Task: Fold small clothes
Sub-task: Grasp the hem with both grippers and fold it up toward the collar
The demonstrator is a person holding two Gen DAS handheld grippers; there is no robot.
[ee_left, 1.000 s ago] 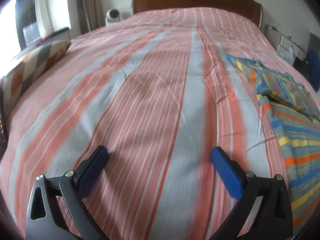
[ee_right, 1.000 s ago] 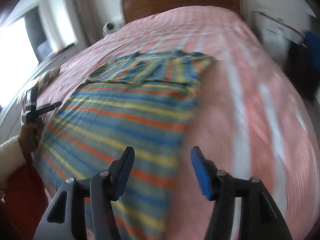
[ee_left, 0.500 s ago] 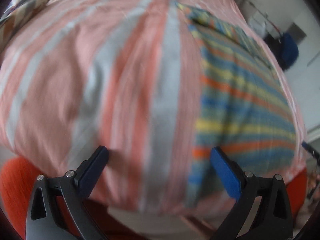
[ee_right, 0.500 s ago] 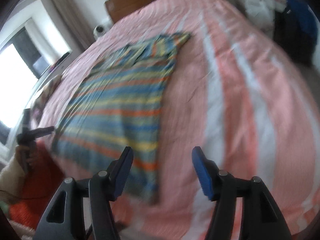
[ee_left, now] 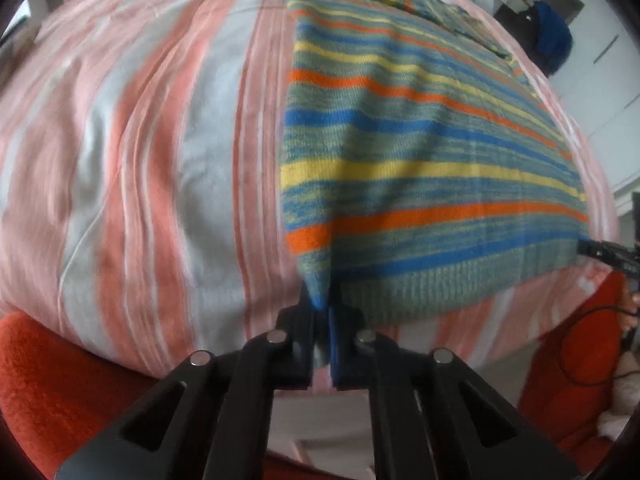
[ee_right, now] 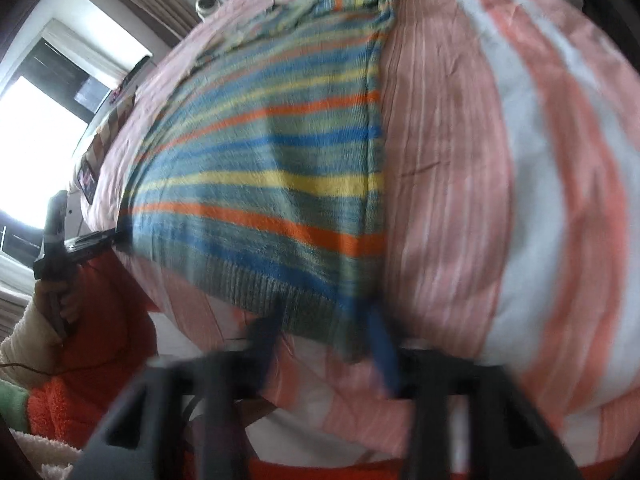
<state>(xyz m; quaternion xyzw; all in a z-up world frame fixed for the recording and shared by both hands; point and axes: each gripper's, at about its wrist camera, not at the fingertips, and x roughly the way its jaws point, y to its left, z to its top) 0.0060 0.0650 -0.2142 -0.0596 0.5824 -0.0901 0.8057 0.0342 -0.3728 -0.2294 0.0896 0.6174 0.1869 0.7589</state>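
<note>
A striped knit sweater (ee_left: 420, 152), in blue, yellow, orange and grey-green, lies flat on the bed with its ribbed hem at the near edge. My left gripper (ee_left: 322, 308) is shut on the hem's near left corner. In the right wrist view the sweater (ee_right: 272, 176) fills the middle. My right gripper (ee_right: 324, 336) is blurred; its jaws straddle the hem's right corner with a gap still between them. The left gripper (ee_right: 100, 240) shows at the sweater's far corner in this view.
The bed (ee_left: 140, 140) has a pink, orange and grey striped cover and drops off at the near edge. An orange fleece garment (ee_left: 60, 380) is below the edge. A window (ee_right: 36, 152) is to the left; a dark blue bag (ee_left: 552, 40) hangs at the right.
Both grippers moved down to the sweater's hem at the bed's near edge. The left gripper closed on the left hem corner. The right gripper's jaws narrowed around the right corner.
</note>
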